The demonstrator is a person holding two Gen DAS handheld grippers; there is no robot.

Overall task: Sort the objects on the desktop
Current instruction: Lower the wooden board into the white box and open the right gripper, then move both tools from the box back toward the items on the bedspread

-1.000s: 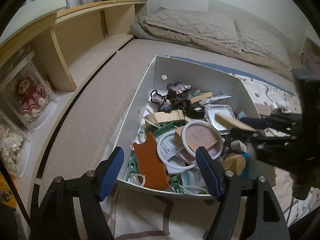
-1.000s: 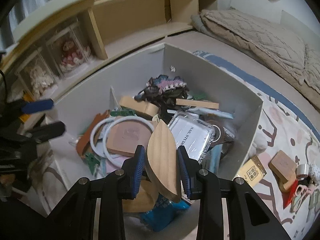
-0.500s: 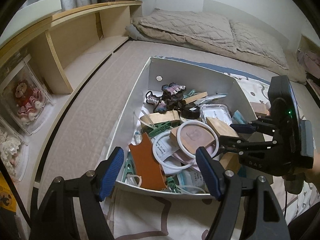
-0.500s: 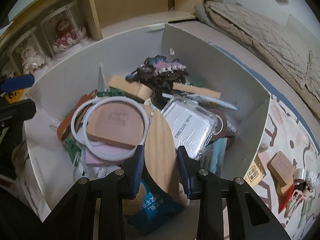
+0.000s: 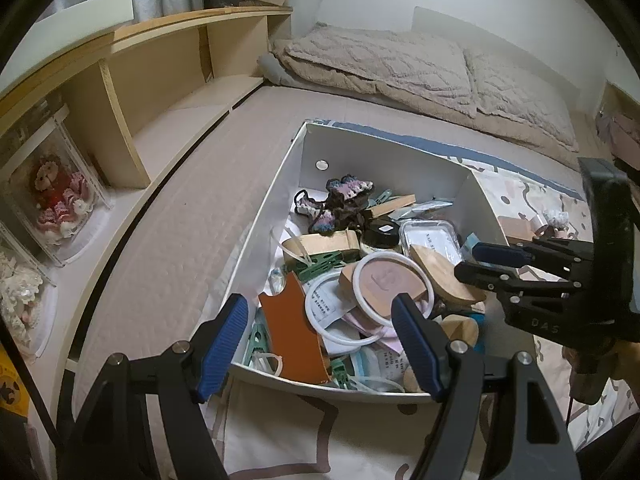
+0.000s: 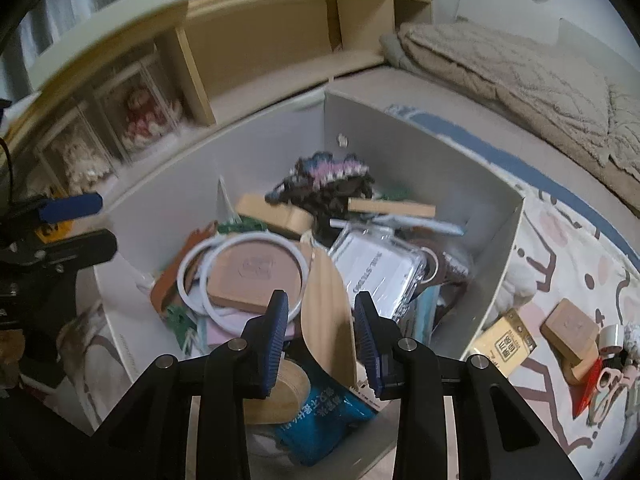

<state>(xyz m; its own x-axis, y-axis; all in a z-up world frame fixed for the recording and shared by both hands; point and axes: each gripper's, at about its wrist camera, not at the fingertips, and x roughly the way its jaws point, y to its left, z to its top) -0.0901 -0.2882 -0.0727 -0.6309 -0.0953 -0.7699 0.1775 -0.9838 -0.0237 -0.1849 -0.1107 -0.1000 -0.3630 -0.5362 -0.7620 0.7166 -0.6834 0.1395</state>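
Wooden leaf-shaped piece (image 6: 328,312) lying in the white box (image 6: 496,248) near its right wall, long axis along the slack, parted right gripper (image 6: 322,336); left gripper (image 5: 320,344) wide, empty.

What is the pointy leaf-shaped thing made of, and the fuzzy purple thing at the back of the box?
The pale leaf-shaped piece looks like smooth unvarnished wood: straight grain lines show. The purple-and-brown fuzzy item looks like crocheted yarn, from its looped, scalloped edges.
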